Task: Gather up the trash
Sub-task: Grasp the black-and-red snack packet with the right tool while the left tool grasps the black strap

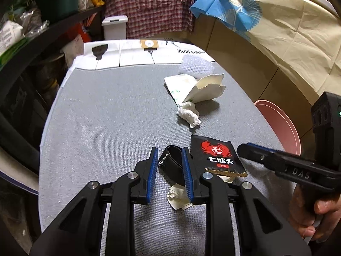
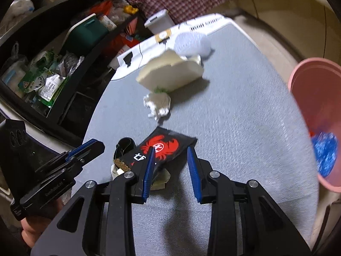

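Observation:
A black packet with a red crab (image 1: 215, 157) (image 2: 164, 147) lies on the grey table mat (image 1: 106, 117). Beside it are a black loop (image 1: 172, 164) (image 2: 125, 144) and a small crumpled paper (image 1: 178, 196). My left gripper (image 1: 170, 149) (image 2: 89, 147) hovers just left of the loop, slightly open and holding nothing. My right gripper (image 2: 170, 149) (image 1: 243, 148) stands open over the packet's near end, with its left finger above the packet. Farther off lie a crumpled tissue (image 1: 188, 111) (image 2: 158, 104), a torn white paper bag (image 1: 200, 89) (image 2: 172, 74) and a white foam net (image 1: 195, 65) (image 2: 191, 42).
A pink bin (image 1: 281, 123) (image 2: 315, 98) stands off the table's right edge with something blue (image 2: 325, 153) inside. Dark cluttered shelves (image 2: 53, 81) run along the left side. A white lidded bin (image 1: 115, 26) and a plaid cloth (image 1: 149, 6) are behind the table.

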{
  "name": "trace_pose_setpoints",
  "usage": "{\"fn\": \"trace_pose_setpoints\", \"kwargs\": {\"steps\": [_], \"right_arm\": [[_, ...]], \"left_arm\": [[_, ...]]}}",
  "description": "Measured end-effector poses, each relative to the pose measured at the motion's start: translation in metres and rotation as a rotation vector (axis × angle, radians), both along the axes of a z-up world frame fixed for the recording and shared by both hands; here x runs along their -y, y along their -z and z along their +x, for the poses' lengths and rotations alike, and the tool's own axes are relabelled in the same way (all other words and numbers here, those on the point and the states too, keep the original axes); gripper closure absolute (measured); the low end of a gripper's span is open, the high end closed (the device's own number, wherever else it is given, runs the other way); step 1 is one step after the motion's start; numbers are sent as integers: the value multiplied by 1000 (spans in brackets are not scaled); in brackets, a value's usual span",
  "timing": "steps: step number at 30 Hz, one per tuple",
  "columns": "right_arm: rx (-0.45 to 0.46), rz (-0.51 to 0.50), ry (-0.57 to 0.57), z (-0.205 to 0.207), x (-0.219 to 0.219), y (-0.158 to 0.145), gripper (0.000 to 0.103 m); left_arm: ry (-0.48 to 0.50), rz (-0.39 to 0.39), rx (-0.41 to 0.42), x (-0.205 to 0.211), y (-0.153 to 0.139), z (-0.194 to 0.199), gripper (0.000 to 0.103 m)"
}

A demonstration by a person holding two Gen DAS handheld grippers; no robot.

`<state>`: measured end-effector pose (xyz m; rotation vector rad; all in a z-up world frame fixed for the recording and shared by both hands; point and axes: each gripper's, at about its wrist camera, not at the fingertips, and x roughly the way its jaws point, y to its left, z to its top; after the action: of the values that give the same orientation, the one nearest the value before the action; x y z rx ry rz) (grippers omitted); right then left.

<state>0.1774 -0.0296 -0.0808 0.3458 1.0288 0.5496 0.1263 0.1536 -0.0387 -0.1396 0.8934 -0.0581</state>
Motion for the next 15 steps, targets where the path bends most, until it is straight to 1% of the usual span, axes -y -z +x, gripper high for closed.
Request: {"fn": "trace_pose_setpoints", "kwargs": {"steps": [5, 9, 15], "right_arm": [[-32, -21, -29, 3, -10, 10, 70], [-28, -33, -41, 3, -14, 10, 70], [-41, -38, -49, 5, -15, 13, 72]], "left_arm": [[6, -6, -39, 0, 11, 11, 80], [19, 6, -66, 4, 22, 16, 80], [41, 19, -72, 10, 24, 17, 81]]}}
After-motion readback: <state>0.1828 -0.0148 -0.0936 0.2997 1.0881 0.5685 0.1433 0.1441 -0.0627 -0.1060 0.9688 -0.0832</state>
